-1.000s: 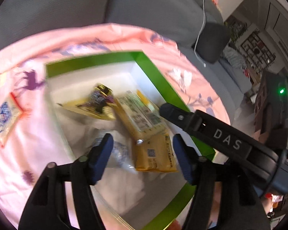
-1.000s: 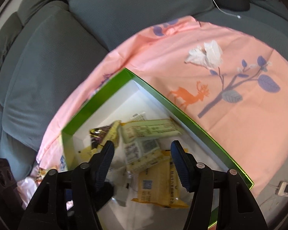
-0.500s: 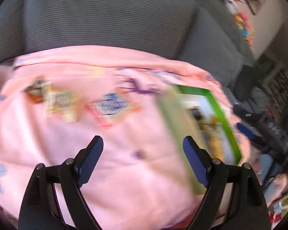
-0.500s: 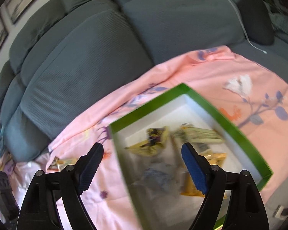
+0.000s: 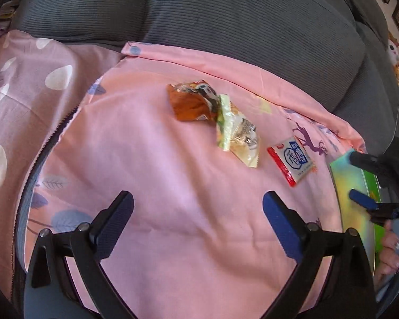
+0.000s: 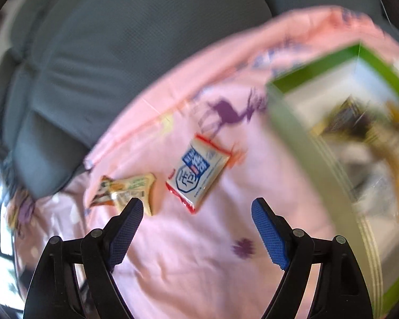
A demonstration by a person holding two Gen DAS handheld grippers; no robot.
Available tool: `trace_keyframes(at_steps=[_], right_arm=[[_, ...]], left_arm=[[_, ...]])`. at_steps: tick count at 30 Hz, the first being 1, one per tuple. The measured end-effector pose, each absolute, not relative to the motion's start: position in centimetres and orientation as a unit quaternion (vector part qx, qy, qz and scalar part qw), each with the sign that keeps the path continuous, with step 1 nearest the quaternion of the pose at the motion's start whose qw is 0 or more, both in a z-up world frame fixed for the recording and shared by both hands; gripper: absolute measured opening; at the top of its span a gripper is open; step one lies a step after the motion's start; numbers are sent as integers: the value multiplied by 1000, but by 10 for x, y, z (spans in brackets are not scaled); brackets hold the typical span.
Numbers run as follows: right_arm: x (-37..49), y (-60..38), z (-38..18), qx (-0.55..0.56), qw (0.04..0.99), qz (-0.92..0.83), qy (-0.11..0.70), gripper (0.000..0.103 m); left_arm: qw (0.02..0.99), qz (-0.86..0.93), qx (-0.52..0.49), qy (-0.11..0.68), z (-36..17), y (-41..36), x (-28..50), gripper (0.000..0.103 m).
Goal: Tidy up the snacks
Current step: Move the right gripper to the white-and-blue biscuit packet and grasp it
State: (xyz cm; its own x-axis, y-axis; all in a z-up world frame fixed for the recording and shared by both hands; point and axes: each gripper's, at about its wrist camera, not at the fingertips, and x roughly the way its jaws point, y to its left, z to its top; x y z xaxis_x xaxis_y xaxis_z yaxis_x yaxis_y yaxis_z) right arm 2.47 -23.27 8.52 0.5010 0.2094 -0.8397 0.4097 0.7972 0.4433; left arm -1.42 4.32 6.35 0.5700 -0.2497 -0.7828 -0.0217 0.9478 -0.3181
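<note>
On the far left of the left wrist view we see a mauve cloth with pale ovals [image 5: 26, 101], and beside it the pink sheet [image 5: 157, 186] spread over the grey sofa [image 5: 226, 26]. Our left gripper [image 5: 198, 212] hangs over bare sheet with its jaws opening wide and nothing between them. Beyond it, further right, lies a crumpled orange-brown packet [image 5: 190, 102], touching a pale green-yellow wrapper [image 5: 238, 133]. Just right of those, apart from them, sits a white sachet with a blue label and red edges [image 5: 291, 159]. At the right edge stands the green box [image 5: 351, 186], with our right gripper's blue pad and a hand [image 5: 391, 252] next to it. In the blurred right wrist view, the green-yellow wrapper [image 6: 130, 190] lies at the left, partly behind the left finger, the white sachet [image 6: 198, 172] ahead of the gap, and the box [image 6: 292, 133] at the right with packets inside. Our right gripper [image 6: 196, 228] is spread apart and empty above the sheet [image 6: 199, 265].
</note>
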Motion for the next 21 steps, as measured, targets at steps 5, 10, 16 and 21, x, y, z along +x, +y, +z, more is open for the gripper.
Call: trace_keyframes(at_steps=[5, 10, 16, 21], right_arm=[[80, -209, 43, 313, 774, -154, 528, 84], [113, -194, 25, 277, 761, -238, 535, 84], [137, -169, 13, 196, 766, -248, 560, 91], [128, -150, 15, 116, 806, -220, 538, 67]], left_arm=[[870, -51, -158, 464, 60, 59, -10, 98], [871, -49, -173, 456, 63, 72, -10, 98], [863, -49, -196, 464, 62, 79, -7, 98], [861, -50, -200, 465, 64, 79, -8, 98]])
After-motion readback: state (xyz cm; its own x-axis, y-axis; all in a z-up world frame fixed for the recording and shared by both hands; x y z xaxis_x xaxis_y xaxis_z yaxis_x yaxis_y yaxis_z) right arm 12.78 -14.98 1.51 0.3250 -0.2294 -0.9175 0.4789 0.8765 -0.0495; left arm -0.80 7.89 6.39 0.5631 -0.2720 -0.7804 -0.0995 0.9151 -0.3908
